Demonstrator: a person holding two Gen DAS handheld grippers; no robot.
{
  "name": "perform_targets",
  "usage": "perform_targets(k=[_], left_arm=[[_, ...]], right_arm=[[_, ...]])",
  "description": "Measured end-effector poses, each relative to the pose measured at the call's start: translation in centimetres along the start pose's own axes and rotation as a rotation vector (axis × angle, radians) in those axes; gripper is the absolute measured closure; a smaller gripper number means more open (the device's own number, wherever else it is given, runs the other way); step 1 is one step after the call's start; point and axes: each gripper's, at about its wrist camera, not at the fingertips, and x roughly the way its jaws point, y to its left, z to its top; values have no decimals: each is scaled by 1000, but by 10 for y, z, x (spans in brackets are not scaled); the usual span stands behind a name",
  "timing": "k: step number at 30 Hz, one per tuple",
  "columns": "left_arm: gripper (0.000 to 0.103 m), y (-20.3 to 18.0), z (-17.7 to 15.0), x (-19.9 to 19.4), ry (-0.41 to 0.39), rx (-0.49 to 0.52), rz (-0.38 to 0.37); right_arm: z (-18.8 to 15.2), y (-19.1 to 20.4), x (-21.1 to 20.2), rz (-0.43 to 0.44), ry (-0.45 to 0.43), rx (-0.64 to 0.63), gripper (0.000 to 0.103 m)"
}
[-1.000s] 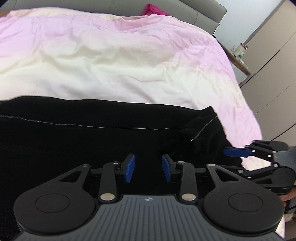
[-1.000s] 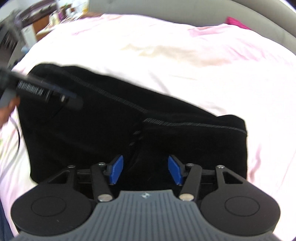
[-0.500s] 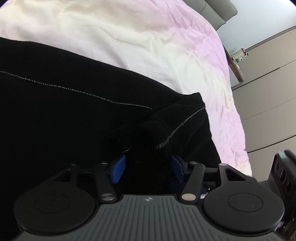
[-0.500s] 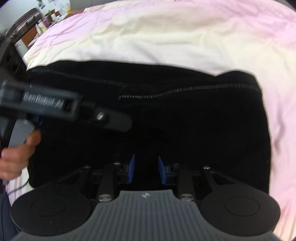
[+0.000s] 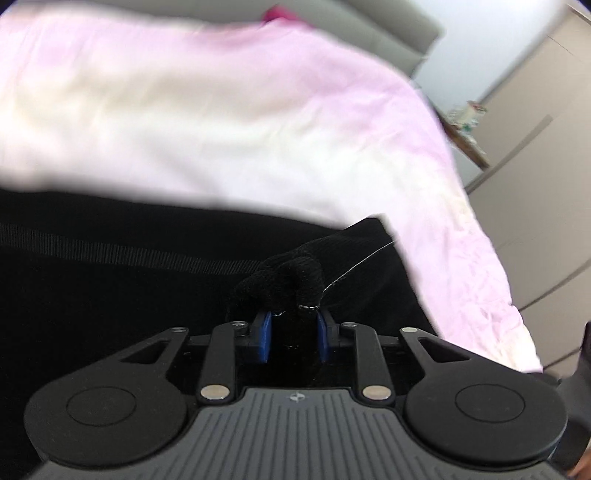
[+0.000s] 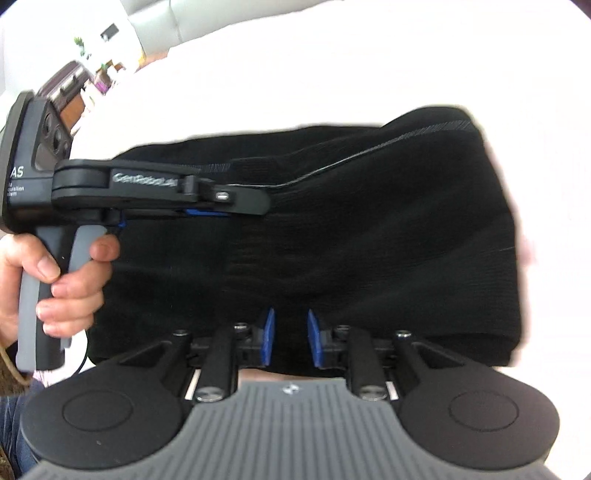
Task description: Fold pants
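Black pants (image 5: 129,295) with thin pale seams lie folded on a pink and cream bed. My left gripper (image 5: 293,332) is shut on a bunched fold of the pants (image 5: 288,280) near their right end and lifts it. It also shows in the right wrist view (image 6: 207,206), side-on, over the pants' left part. My right gripper (image 6: 290,339) is shut on the near edge of the pants (image 6: 369,240), with black cloth between its blue pads (image 6: 267,338).
The pink and cream bedspread (image 5: 240,122) spreads beyond the pants. A grey headboard (image 5: 369,26) is at the back, a bedside shelf with small items (image 5: 467,125) and pale wardrobe doors at right. A person's hand (image 6: 70,273) holds the left gripper's handle.
My left gripper has closed on the bunched cloth and raised it. My right gripper holds the near edge and has lifted, so the pants hang fuller in its view.
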Motion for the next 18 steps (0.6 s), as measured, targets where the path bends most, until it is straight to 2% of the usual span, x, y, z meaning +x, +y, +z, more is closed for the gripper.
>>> perform_targets(k=[3,6,9,14,18], left_arm=[[77,-28,27,-20,-20,126,9],[77,-41,50,-31,9,197,37],[78,-30,60,-28,51,233,98],[78,18,47,10,121,165,175],[77,53,38,28,144,100,183]], right_arm=[[-1,-17,-44,-93,-82,7,79],[2,-38,-77,-192,-115,30,78],[4,-53,-91,-200,-133,101,78],[5,-52,-72,-149,-124,87,78],[8,-52,-14,-164,-53,58,78]])
